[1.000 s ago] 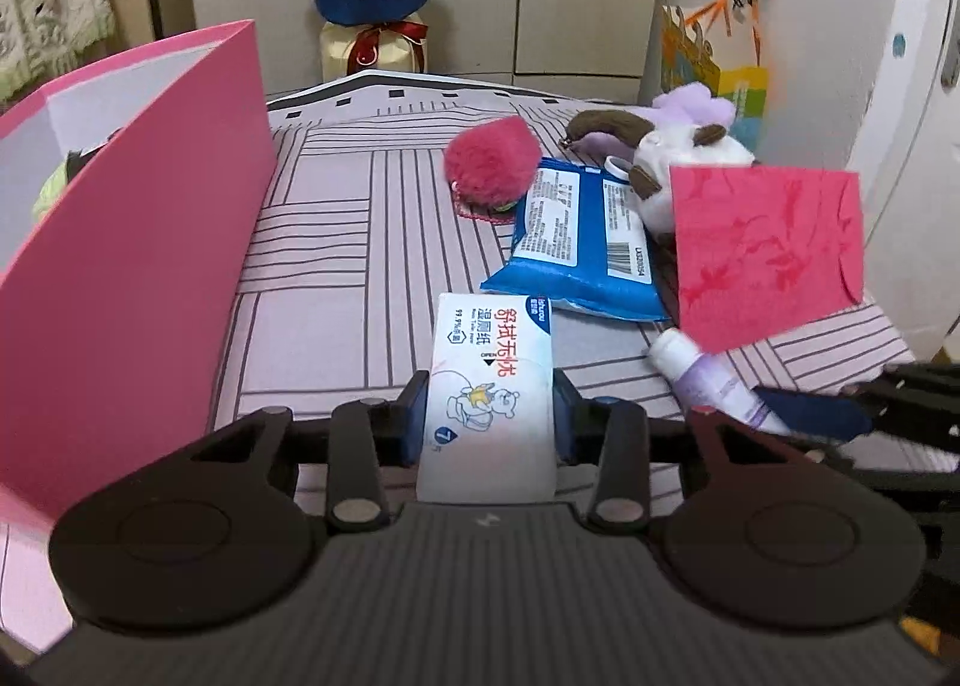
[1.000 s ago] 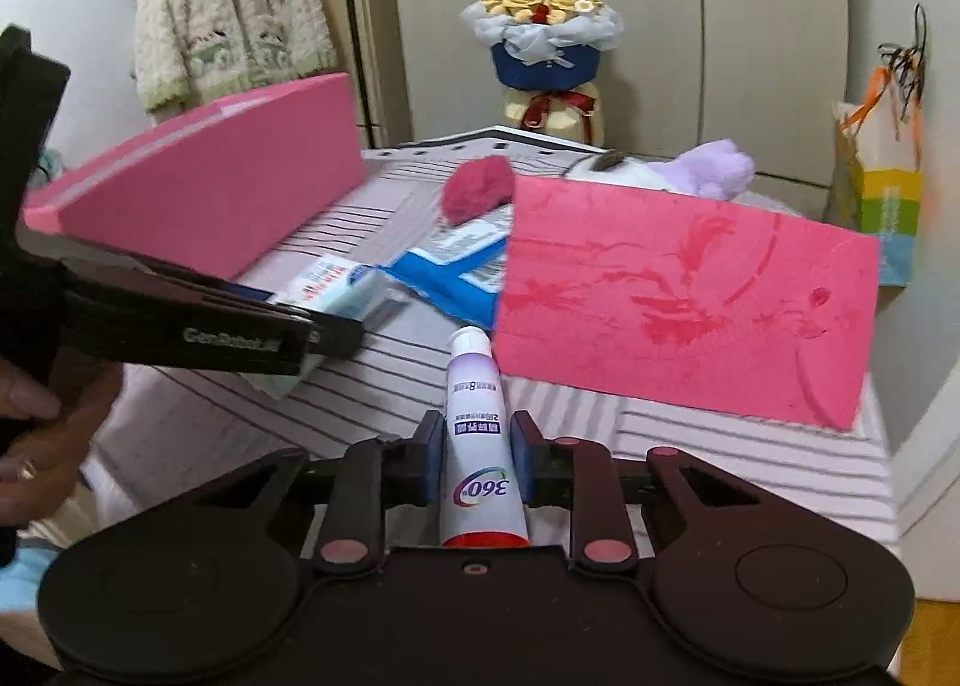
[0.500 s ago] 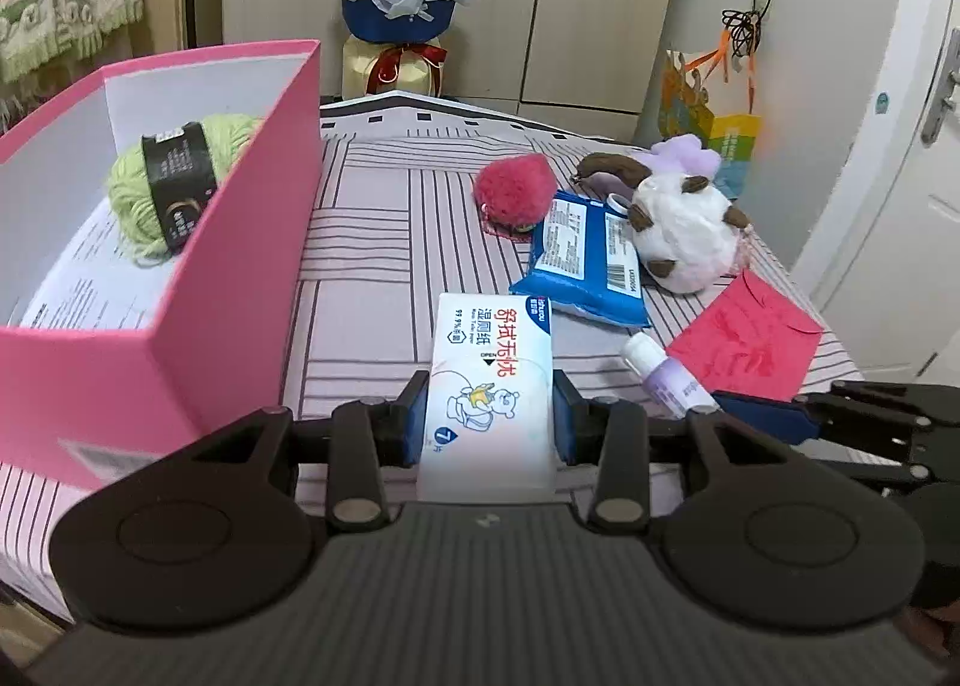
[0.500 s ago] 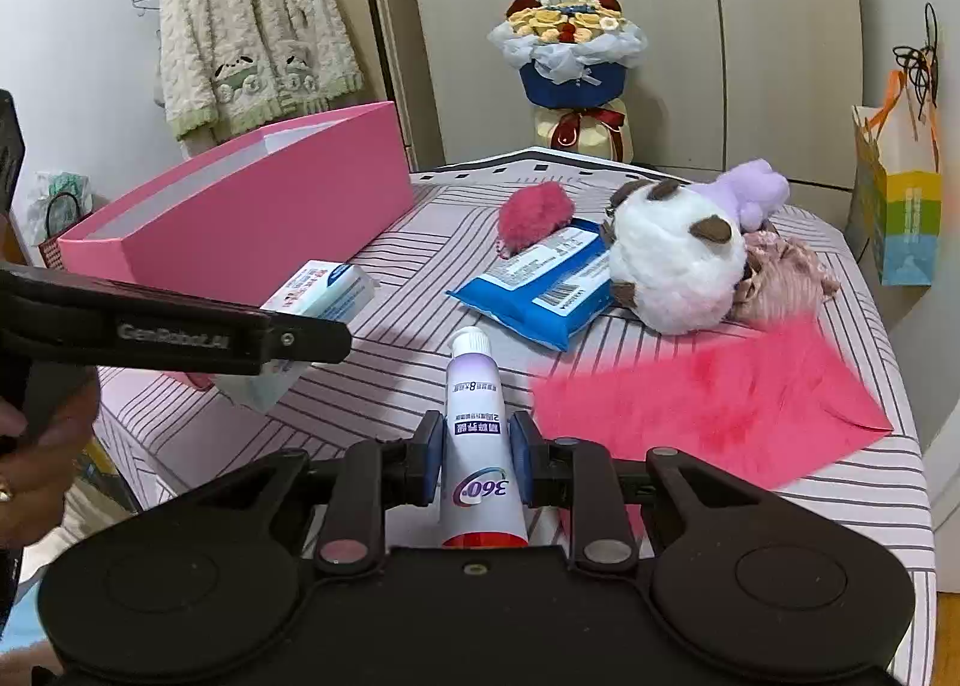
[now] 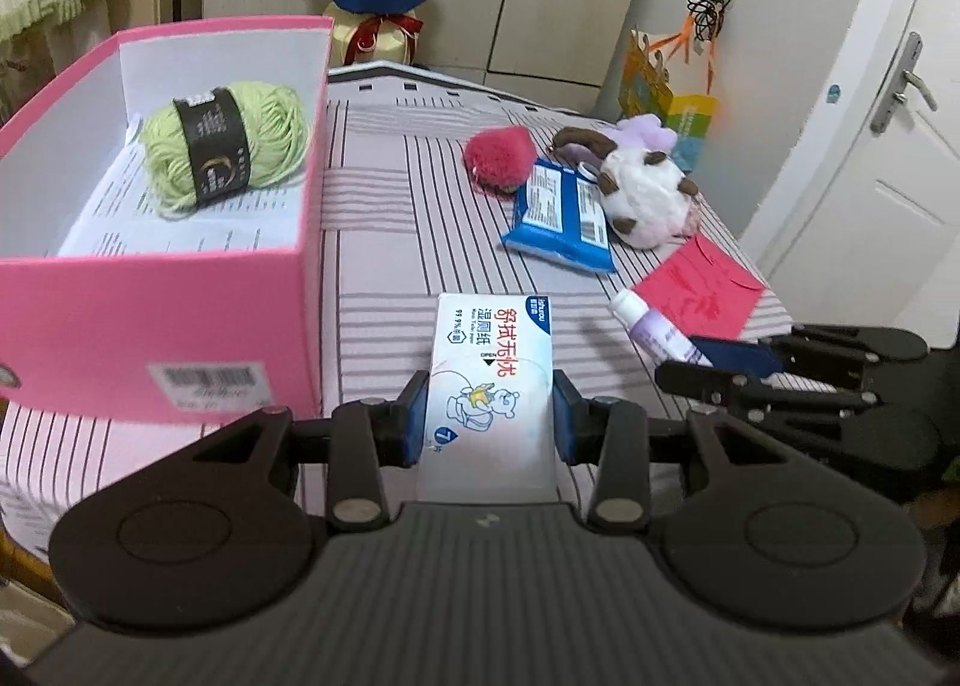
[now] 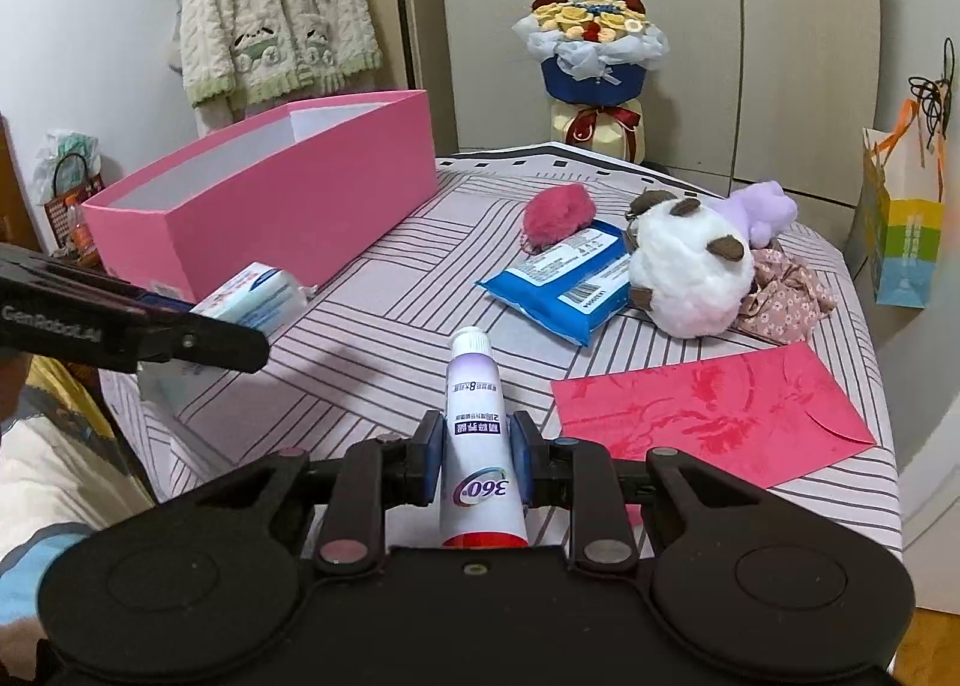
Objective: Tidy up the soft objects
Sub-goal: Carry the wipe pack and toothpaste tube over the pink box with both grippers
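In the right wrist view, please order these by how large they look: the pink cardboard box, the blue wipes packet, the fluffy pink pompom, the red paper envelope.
1. Pink cardboard box
2. Red paper envelope, though it lies nearer the camera
3. Blue wipes packet
4. Fluffy pink pompom

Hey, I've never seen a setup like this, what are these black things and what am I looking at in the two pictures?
These are two hand-held grippers, each with a camera looking along its jaws. There is no robot arm.

In the left wrist picture, the left gripper is shut on a white wet-wipe pack. Beside it stands a pink box with a green yarn ball inside.

In the right wrist picture, the right gripper is shut on a tube.

On the striped bed lie a blue wipes pack, a pink pompom, a white plush toy, a purple plush, a floral scrunchie and a red envelope.
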